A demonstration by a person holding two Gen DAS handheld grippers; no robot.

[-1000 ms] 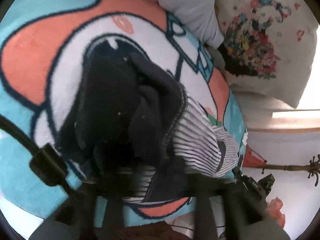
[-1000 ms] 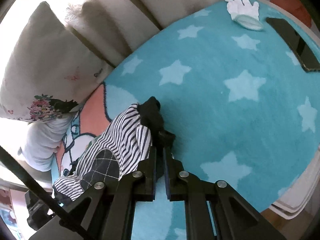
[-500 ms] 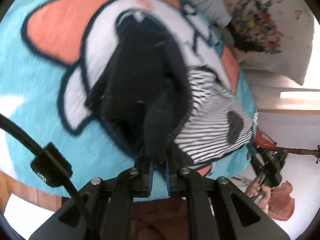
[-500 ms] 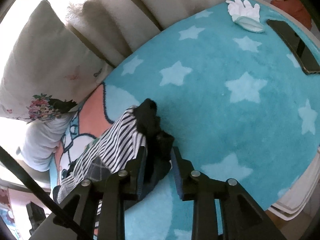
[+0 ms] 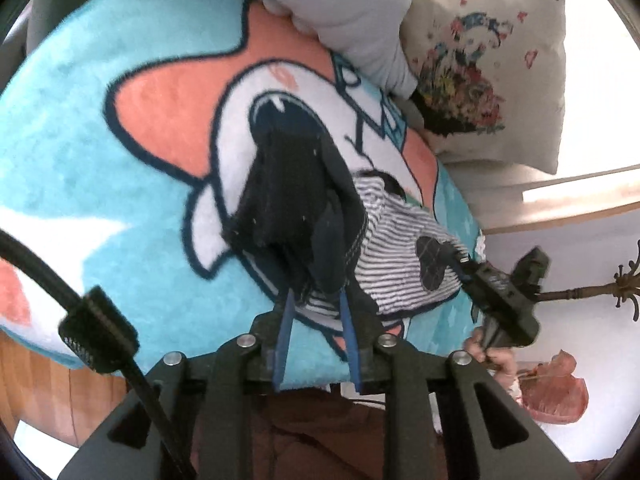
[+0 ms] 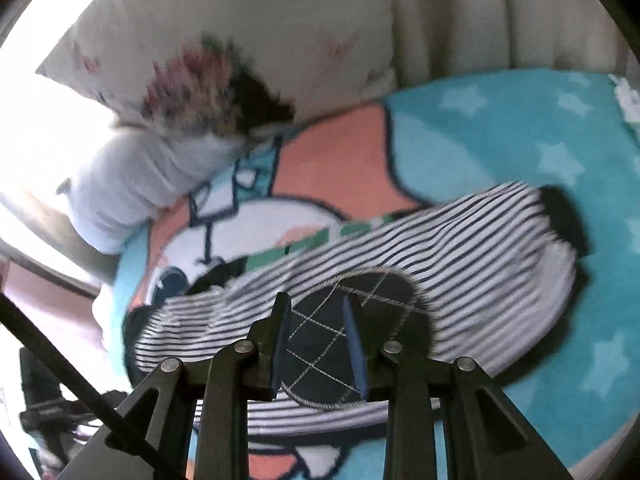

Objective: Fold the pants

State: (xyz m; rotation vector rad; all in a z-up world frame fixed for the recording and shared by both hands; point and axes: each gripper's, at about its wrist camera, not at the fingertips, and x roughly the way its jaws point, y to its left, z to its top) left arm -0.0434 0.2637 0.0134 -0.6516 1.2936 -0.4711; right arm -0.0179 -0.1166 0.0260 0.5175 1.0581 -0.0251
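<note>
Fingers on the left gripper [image 5: 316, 300] are opening around the dark end of the striped pants [image 5: 400, 248], right gripper [image 6: 316, 334] hangs slightly open over their quilted patch [image 6: 352, 320], all lying bunched on the cartoon blanket [image 5: 100, 152].

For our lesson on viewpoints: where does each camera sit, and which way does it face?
Left wrist: on the left claw, looking down along its opening fingers at the pants on the blanket; the person's other hand shows.
Right wrist: on the right claw, over the pants' dark patch; no body shows.
Shared: pants, blanket, floral pillow.
</note>
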